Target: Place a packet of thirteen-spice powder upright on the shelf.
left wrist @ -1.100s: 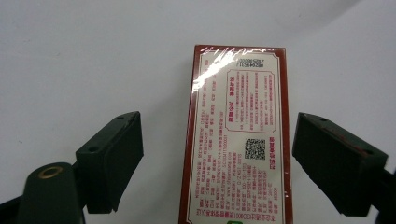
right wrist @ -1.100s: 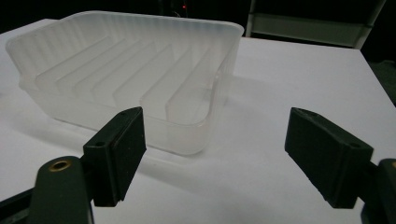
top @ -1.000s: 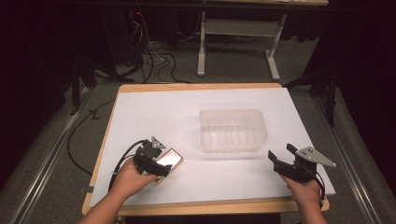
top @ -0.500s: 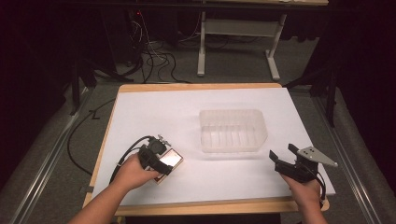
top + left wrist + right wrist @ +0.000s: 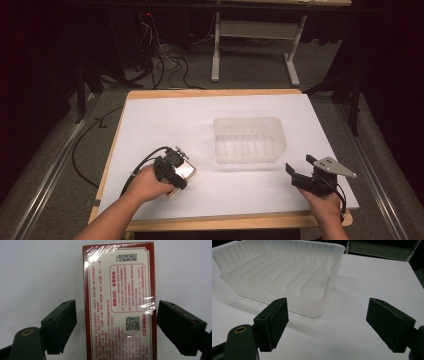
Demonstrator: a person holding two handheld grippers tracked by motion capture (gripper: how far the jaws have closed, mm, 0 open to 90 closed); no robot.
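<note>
On white-covered table point(image 5: 165, 120), clear tray point(image 5: 248, 140); dark room behind.

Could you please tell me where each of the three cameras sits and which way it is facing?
High view: above the person's side, looking forward and down on the table; both forearms and tongs show.
Left gripper view: on the left tongs, looking down at the red-bordered box between its open jaws.
Right gripper view: on the right tongs, looking across at the clear ribbed tray.
Shared: high and right gripper views both show the tray.
</note>
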